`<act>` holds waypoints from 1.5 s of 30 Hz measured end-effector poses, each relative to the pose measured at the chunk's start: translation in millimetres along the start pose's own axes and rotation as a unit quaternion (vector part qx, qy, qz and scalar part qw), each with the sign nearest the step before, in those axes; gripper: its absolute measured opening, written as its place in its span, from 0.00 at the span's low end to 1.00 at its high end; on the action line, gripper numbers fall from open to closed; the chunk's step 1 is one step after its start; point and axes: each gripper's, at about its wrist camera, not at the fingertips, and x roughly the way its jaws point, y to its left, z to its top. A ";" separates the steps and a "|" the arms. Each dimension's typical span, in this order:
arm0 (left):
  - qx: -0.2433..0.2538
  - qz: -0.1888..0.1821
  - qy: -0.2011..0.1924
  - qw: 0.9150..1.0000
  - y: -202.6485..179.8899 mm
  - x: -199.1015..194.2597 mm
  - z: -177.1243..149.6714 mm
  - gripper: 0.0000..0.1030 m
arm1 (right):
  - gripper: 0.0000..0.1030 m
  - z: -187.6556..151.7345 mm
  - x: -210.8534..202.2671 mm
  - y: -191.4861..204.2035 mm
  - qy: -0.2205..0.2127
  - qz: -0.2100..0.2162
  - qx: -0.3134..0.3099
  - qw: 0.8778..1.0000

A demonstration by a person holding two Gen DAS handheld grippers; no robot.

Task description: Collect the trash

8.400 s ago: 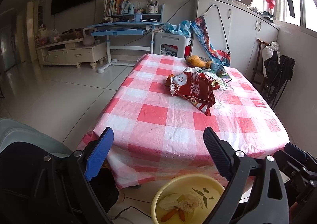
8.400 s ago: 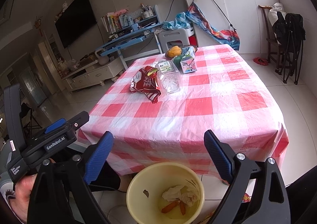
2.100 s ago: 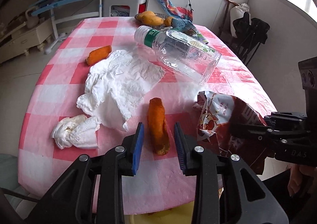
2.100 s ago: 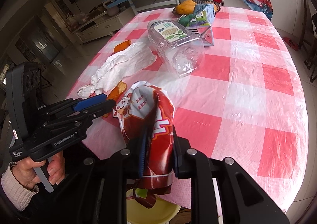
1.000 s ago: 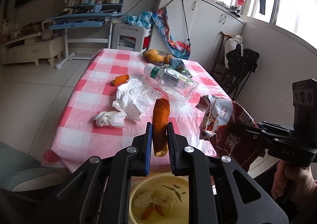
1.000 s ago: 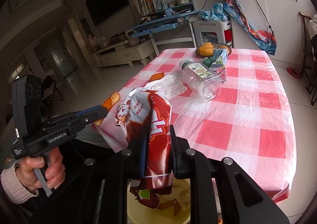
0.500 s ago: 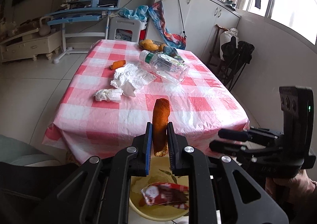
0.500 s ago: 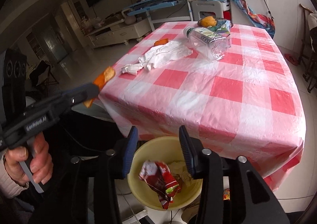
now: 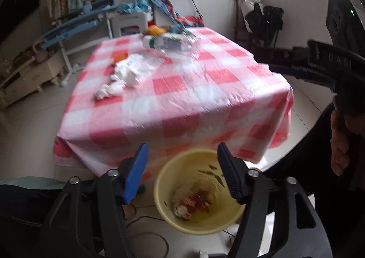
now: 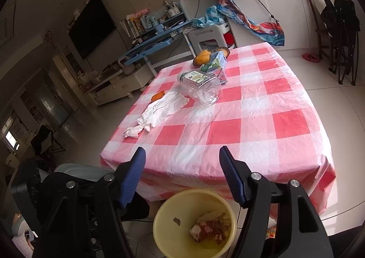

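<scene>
The surface [image 10: 257, 121] is a rectangular top under a red-and-white checked plastic cloth, glossy and wrinkled, which hangs over the near edge and drapes at the corners. Its right half and whole near strip lie bare. Pale tiled floor runs open along both long sides; a folded chair [image 10: 342, 36] stands well off to the right by white cupboards.

Below the near edge, on the floor, sits a round yellow bin [image 10: 159, 226], smooth plastic, with its mouth open upward. Inside it lies a crumpled red wrapper [image 10: 205, 229] among pale scraps.

The trash left on the cloth keeps to the far left part. A small white wad [image 10: 132, 132] lies nearest the left edge, with a larger crumpled tissue [image 10: 163, 109] just beyond it. An orange peel [image 10: 158, 96] touches the tissue's far end. A clear ribbed bottle [image 10: 200, 85] lies on its side past that, and a green carton [image 10: 214, 63] and orange fruit [image 10: 202, 57] sit near the far edge.

The left tool [image 9: 182, 171] hangs over the bin; its jaws have just been opening and now stand wide, with nothing between them. The right tool [image 10: 181, 174] is also above the bin, beside the cloth's hanging edge; its jaws have likewise just been opening and stand wide and bare. In the left view, which is blurred, a hand [image 9: 340, 144] grips the right tool's handle.
</scene>
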 end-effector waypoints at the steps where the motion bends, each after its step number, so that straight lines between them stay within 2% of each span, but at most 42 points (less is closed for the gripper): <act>1: -0.010 0.023 -0.022 0.999 6.3 -5.5 3.2 0.76 | 0.65 0.2 -0.3 0.8 -0.003 -0.004 -0.001 1.000; 4: -0.048 0.076 -0.060 0.994 26.6 -13.7 10.7 0.83 | 0.70 -1.7 -1.7 5.3 -0.007 -0.014 -0.014 1.000; 7: -0.096 0.100 -0.071 0.988 47.4 -15.2 14.6 0.85 | 0.72 -4.1 3.6 13.4 0.002 -0.028 -0.039 0.999; 14: -0.161 0.119 -0.092 0.975 76.0 -20.6 13.6 0.86 | 0.73 -9.4 10.2 27.2 0.014 -0.042 -0.087 0.995; 23: -0.216 0.132 -0.094 0.963 95.6 -17.4 7.4 0.87 | 0.74 -9.3 9.1 27.0 0.010 -0.041 -0.082 0.996; 45: -0.215 0.133 -0.084 0.964 94.5 -9.6 5.0 0.87 | 0.76 -11.5 15.1 30.3 0.022 -0.042 -0.090 0.995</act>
